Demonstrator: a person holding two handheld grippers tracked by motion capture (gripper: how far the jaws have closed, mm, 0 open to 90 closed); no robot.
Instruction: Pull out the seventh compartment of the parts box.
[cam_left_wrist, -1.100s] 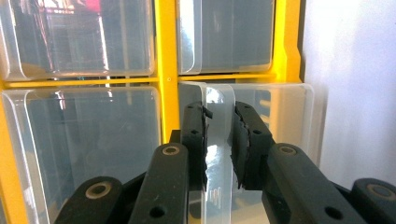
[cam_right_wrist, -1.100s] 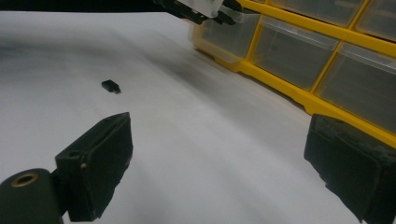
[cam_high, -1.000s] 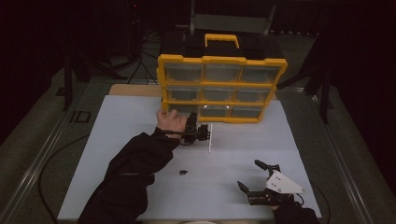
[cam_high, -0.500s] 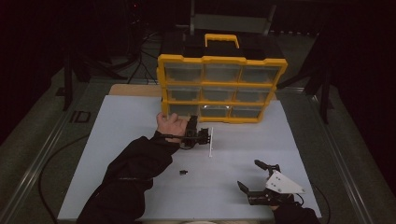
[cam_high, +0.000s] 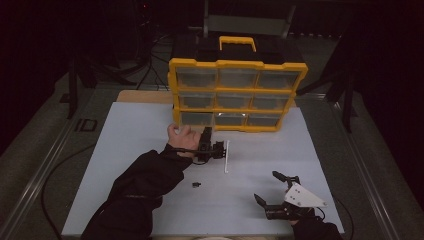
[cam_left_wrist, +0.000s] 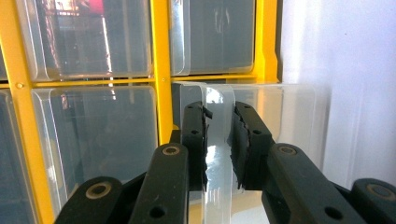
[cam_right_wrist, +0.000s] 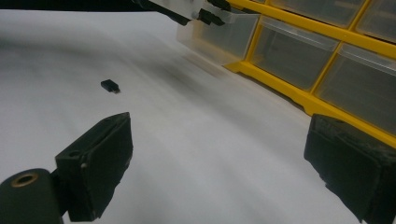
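At centre frame in the high view, the left gripper (cam_high: 219, 150) pinches the front handle of a clear drawer (cam_high: 226, 156) that sits pulled out on the white table (cam_high: 125, 150), just below the bottom row of the yellow cabinet (cam_high: 238, 95). In the left gripper view the left gripper (cam_left_wrist: 218, 135) shows its two black jaws rising from the bottom edge and pressed against either face of the thin, see-through tab at the middle of the drawer (cam_left_wrist: 261, 107), with the tab between them and the drawer's front panel spreading to the right of the jaws. From above, the drawer front reads as a pale narrow strip whose long axis runs up and down the frame, its upper end nearest the cabinet; how far the body of the drawer reaches behind that strip cannot be made out there. In the right gripper view the drawer (cam_right_wrist: 219, 37) lies in the upper middle, its open end pointing toward the upper left and its far end at the cabinet's yellow frame (cam_right_wrist: 327, 84). The right gripper (cam_high: 272, 192) rests at lower right in the high view, well apart from the drawer, its jaws spread wide with only bare table between them. A small black part (cam_high: 196, 184) lies on the table below the left hand (cam_high: 182, 137).
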